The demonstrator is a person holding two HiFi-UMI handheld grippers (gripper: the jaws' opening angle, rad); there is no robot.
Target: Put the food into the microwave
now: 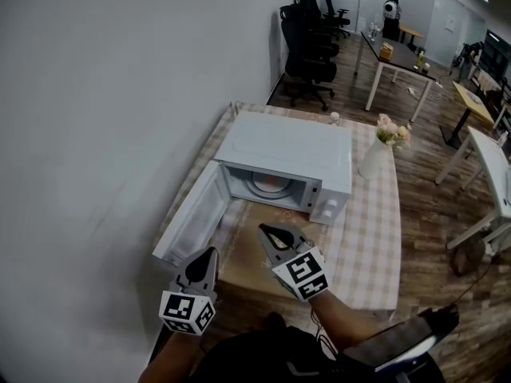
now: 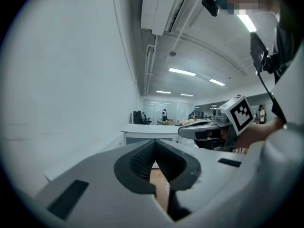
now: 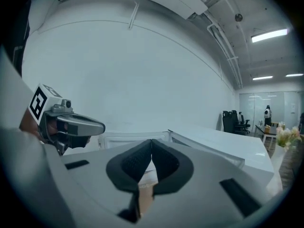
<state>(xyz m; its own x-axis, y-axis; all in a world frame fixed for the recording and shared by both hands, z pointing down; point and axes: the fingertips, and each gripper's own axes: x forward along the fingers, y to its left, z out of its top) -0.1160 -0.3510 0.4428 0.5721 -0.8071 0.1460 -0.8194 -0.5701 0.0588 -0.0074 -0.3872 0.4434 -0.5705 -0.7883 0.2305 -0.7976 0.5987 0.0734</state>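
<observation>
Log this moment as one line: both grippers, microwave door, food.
left gripper: shut, empty | right gripper: shut, empty | microwave door: open | food: inside microwave

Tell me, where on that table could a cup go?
On the checked tablecloth right of the white microwave oven, in front of the white flower vase, and on the brown board beside its open door. The door blocks the left.

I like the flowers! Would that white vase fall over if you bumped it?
Probably yes: the vase looks tall and narrow, with flowers on top, so it may tip. It looks smooth and white, perhaps ceramic, so maybe breakable.
</observation>
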